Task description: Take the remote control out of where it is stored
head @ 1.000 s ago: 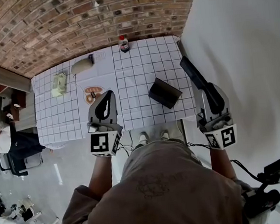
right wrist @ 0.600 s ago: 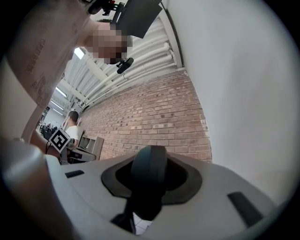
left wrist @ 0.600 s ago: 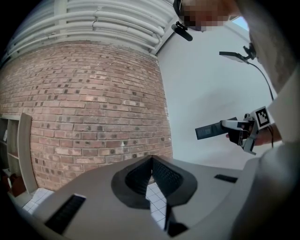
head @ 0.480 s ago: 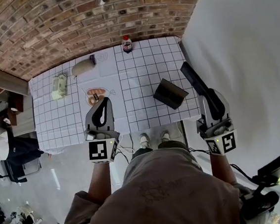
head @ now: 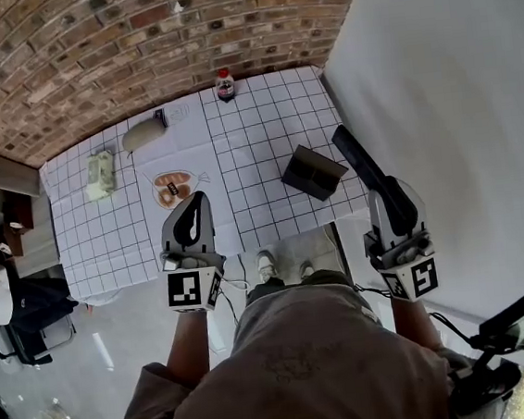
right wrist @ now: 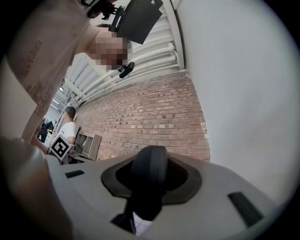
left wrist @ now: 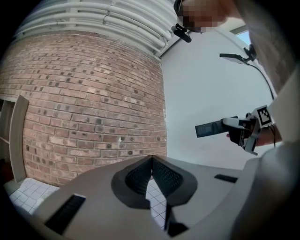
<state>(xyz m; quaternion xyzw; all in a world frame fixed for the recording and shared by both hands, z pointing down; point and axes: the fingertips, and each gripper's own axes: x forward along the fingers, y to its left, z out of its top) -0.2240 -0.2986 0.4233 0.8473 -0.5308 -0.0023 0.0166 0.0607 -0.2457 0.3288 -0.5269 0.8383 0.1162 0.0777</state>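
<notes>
Risk begins left of the black storage box (head: 312, 173): the left gripper (head: 201, 197), well left of the box over the near edge of the checked table (head: 263, 129), has its jaws pressed together on nothing, so it could not catch anything that falls. Just right of the box, the remote control (head: 354, 157) is already out, pinched at its near end by the right gripper (head: 381, 189) with most of its length jutting past the jaws. I judge that such an end hold could let it pivot or slide out of the grip, and a careless swing could knock it against the box or the white wall (head: 454, 91) further right. Against a second ago, both grippers have drawn back a little toward the person, so the remote's tip reaches less far beyond the box, while the pinch looks unchanged and the box sits where it was.
</notes>
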